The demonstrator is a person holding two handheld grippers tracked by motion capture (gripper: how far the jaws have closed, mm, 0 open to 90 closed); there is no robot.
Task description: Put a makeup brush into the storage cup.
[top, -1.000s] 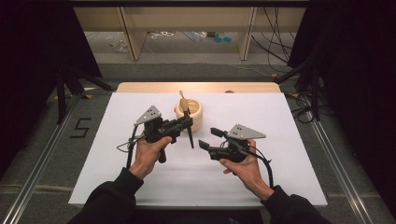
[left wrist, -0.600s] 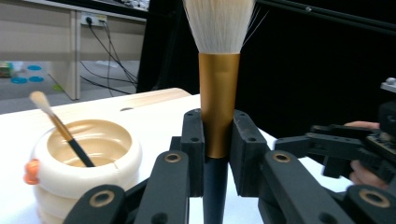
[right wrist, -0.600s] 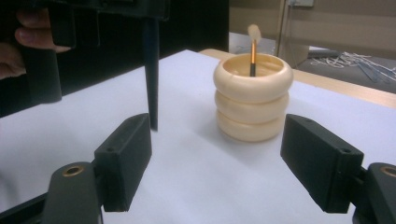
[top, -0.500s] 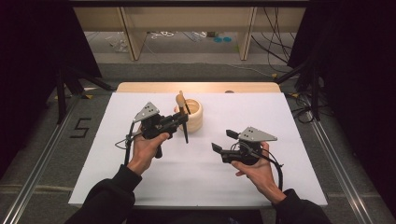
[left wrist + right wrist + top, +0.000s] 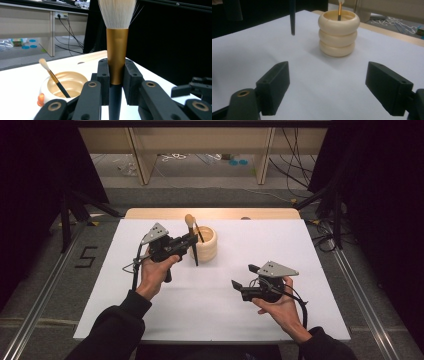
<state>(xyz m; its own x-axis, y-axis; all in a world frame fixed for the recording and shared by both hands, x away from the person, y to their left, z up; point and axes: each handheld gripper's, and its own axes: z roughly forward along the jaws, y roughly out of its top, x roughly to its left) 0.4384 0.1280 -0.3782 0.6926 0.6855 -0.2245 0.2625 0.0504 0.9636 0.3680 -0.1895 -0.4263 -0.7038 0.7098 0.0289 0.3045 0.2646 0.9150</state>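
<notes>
Beside the cup: the left gripper (image 5: 189, 241) holds a large makeup brush (image 5: 117, 50) upright, jaws clenched on its gold ferrule, white bristles up, dark handle tip hanging just above the white tabletop (image 5: 220, 305).
Right gripper: the right gripper (image 5: 242, 279) sits well apart, near the front of the table, released; its jaws have just been opening and nothing lies between them.
Step in hand: by the look of it, carrying the brush to the cream ribbed cup (image 5: 339, 32).
Cup contents: a slimmer brush (image 5: 53, 77) already leans inside.
Next move: likely lift the handle tip clear of the rim, centre it over the opening, lower, then let go.
Brush looks: fluffy white head, gold collar, tapering black handle.
</notes>
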